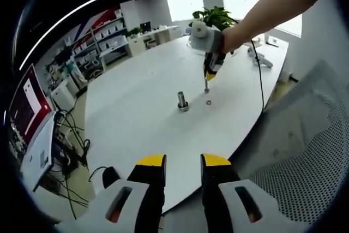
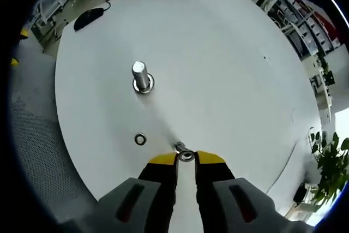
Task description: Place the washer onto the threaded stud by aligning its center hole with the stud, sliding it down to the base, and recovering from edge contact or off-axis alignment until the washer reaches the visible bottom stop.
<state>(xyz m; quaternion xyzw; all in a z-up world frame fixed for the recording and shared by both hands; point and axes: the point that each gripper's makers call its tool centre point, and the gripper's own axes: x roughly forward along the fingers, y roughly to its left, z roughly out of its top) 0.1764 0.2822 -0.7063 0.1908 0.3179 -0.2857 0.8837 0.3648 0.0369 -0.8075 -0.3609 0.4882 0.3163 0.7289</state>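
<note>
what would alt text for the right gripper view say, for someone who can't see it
The right gripper, yellow-tipped, pinches a small metal washer just above a round white table. A second washer lies flat on the table to its left, and farther off a threaded stud stands upright on its base.

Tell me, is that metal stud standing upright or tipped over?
Upright: the threaded stud stands vertical on the white table, base flat, in both views.
</note>
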